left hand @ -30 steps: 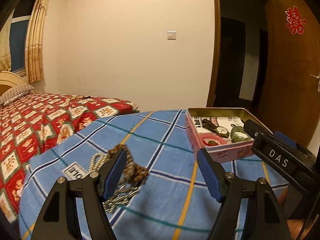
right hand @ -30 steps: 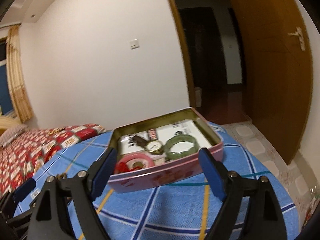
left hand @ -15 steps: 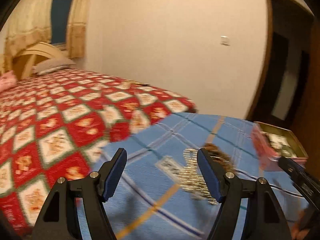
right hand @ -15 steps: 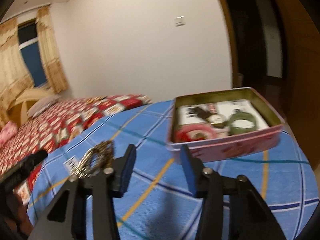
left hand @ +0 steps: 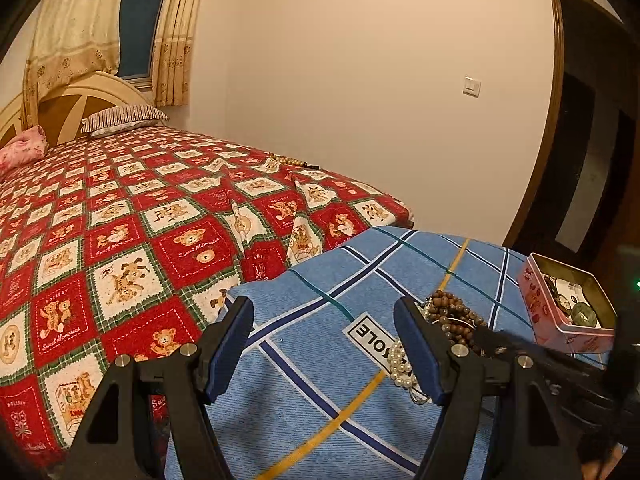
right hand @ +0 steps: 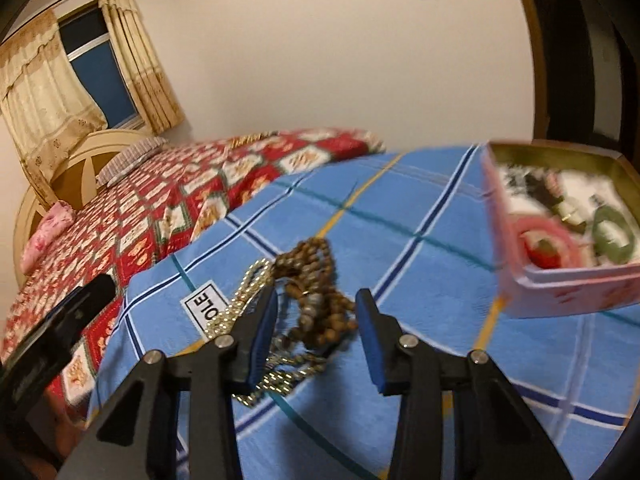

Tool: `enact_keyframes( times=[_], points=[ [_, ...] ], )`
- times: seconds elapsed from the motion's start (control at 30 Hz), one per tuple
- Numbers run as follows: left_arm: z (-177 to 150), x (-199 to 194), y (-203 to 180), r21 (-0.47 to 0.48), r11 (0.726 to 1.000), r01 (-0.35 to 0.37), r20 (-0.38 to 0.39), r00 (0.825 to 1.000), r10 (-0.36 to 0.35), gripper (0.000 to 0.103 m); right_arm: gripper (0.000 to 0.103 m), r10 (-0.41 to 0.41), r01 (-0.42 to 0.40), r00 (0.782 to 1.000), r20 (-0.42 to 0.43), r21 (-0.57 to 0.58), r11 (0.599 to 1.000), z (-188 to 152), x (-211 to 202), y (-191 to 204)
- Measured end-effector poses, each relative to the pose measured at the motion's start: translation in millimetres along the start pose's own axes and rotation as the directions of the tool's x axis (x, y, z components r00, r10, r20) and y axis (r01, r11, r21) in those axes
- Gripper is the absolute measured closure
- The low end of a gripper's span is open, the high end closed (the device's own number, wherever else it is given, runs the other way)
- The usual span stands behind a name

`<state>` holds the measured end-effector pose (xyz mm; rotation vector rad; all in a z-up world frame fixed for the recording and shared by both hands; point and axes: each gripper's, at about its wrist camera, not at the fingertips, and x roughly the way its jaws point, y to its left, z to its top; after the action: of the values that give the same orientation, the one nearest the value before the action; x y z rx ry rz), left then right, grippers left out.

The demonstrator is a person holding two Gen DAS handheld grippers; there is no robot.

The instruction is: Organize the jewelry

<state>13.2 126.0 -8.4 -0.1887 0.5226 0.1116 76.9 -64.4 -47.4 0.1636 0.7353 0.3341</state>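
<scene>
A: Right gripper [right hand: 316, 332] first. Change noted?

B: Swung from the tin [right hand: 560, 280] to over the heap; jaws narrowed from wide, now half apart and clamped on nothing. Brown beads [right hand: 316, 280] between and just beyond the pads, contact unclear. Judged: pick about to start.

A: Left gripper [left hand: 324, 344]?

B: Wide apart, empty, turned toward the bed, off the heap.

A: Lie of the heap?

B: On the blue cloth [right hand: 400, 220]. Pearl chain [right hand: 244, 300] long axis from near gripper toward bed; beads bunched, no clear axis. Tin beyond, right, holding other pieces.
</scene>
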Motion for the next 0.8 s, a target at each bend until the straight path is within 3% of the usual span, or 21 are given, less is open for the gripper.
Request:
enact_keyframes(
  times=[0.03, 0.13, 0.27, 0.43, 0.63, 0.8],
  points=[
    [0.3, 0.3, -0.1, 0.0, 1.0, 0.0, -0.002, 1.0, 0.0, 0.03, 0.06, 0.012, -0.012, 0.999, -0.034, 0.005, 1.0, 0.5, 7.6, 0.4],
    [0.5, 2.1, -0.7, 0.004, 1.0, 0.002, -0.013, 1.0, -0.002, 0.03, 0.09, 0.047, -0.046, 0.997, -0.066, 0.016, 0.999, -1.1, 12.1, -1.0],
    [0.6, 3.6, -3.1, 0.011, 1.0, -0.002, -0.024, 1.0, 0.002, 0.03, 0.09, 0.076, -0.076, 0.997, 0.004, 0.0, 0.997, -3.7, -6.0, -2.2],
    [0.5, 3.8, -3.8, 0.014, 1.0, -0.004, -0.025, 1.0, 0.004, 0.03, 0.09, 0.037, -0.033, 0.996, 0.083, -0.042, 0.999, -3.6, -27.9, -2.0],
    [-0.4, 4.6, -10.4, 0.049, 0.998, 0.031, -0.032, 0.999, -0.03, 0.03, 0.09, 0.024, -0.031, 0.986, 0.164, 0.036, 0.999, -0.8, -54.6, -29.1],
    [-2.6, 0.6, -27.8, 0.145, 0.985, 0.098, -0.031, 0.995, -0.095, 0.03, 0.09, 0.02, -0.035, 0.986, 0.167, 0.086, 0.996, -1.3, -61.7, -46.6]
  ],
)
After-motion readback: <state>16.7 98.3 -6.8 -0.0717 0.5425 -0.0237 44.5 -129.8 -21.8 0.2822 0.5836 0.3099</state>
